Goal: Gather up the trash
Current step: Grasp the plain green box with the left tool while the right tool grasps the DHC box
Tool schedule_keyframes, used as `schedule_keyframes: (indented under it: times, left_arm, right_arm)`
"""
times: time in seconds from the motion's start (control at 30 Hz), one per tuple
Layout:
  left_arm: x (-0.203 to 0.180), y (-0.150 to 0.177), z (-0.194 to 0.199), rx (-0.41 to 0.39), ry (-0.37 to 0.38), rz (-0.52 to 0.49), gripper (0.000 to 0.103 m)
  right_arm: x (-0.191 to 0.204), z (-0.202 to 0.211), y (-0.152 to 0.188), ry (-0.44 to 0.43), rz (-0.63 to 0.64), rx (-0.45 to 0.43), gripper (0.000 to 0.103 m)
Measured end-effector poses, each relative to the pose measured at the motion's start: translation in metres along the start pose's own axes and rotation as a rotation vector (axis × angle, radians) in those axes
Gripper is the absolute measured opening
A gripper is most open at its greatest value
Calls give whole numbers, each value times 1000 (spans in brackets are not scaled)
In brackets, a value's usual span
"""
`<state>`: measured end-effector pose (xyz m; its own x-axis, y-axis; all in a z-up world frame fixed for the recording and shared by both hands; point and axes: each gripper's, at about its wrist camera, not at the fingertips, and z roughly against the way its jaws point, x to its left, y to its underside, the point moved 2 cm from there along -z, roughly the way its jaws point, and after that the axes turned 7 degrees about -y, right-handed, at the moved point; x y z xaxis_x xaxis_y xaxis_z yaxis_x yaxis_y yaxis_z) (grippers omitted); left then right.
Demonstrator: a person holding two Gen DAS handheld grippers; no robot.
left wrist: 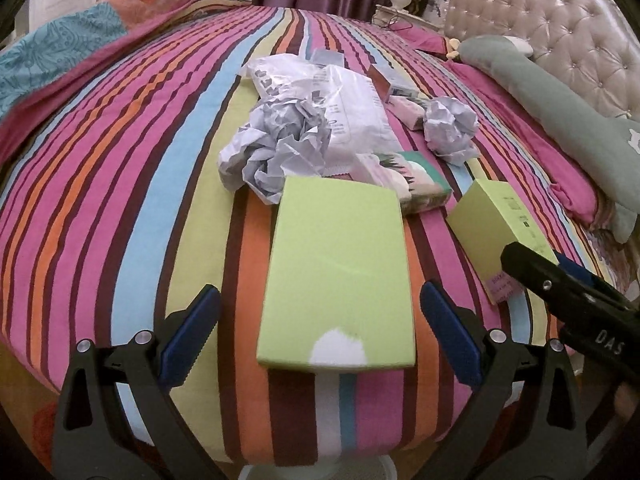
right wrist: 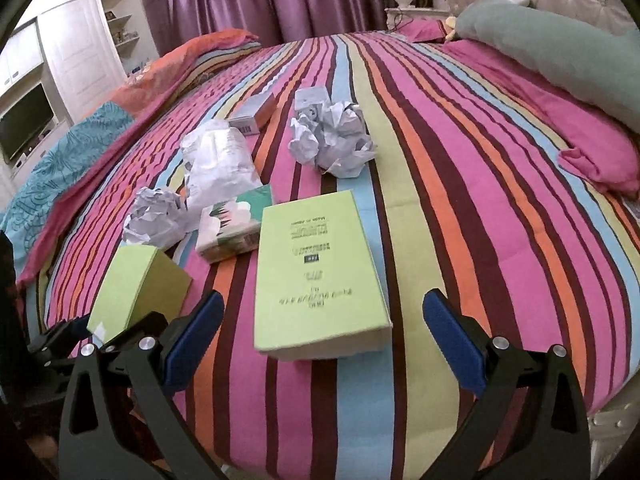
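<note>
Trash lies on a striped bed point(left wrist: 120, 200). A plain green box point(left wrist: 336, 276) sits between the fingers of my open left gripper point(left wrist: 320, 332), with gaps on both sides. A printed green box point(right wrist: 320, 276) lies the same way inside my open right gripper point(right wrist: 324, 338). Beyond the boxes are a tissue pack point(left wrist: 416, 188), two crumpled paper balls point(left wrist: 280, 148) point(left wrist: 450, 128), a white plastic bag point(left wrist: 344, 96) and a small carton point(right wrist: 254, 114). In the left wrist view, a right gripper finger point(left wrist: 560, 292) reaches over the printed box point(left wrist: 500, 232).
A green bolster point(right wrist: 560, 48) and a pink pillow point(right wrist: 592, 148) lie along the tufted headboard point(left wrist: 540, 20) at right. A folded quilt point(right wrist: 80, 160) covers the far left of the bed. Behind it are purple curtains point(right wrist: 260, 0), a white wardrobe point(right wrist: 80, 52) and a TV point(right wrist: 24, 120).
</note>
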<state>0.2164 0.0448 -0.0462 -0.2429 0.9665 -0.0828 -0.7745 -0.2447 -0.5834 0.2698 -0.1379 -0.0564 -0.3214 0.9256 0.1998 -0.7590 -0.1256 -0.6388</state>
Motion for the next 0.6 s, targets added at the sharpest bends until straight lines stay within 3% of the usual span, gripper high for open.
schedule_keyframes:
  times: [0.27,0.3,0.33,0.37,0.4,0.47,0.6]
  left_arm:
    - [-6,-8,-10,3,-37,-48,95]
    - [-6,-8,-11,4,-36,-49,92]
    - [-5,-8,-12,8,-35,-48,80]
    - [-5,-8,-13,16,-36,-48,70]
    - [-4,-8,-15,21,-40,-49,68]
    - [-4,-8,-14,14,-31,-57,59]
    - [-6,-8,-12,13,-39,-78,59]
  right_arm:
    - [0,-16,-10,2,32,29,94]
    - [0,-19,-10,1,31,37,94]
    - [-1,-21,-10,-1,27,45,94]
    - [-2,-23,-10,-3,22,50,88]
    - [-2,-25,-10,-8,17,54,83]
    - [-4,-27,-10,-16,1,67,61]
    - [-3,-25,-9,-18,-11,70,58]
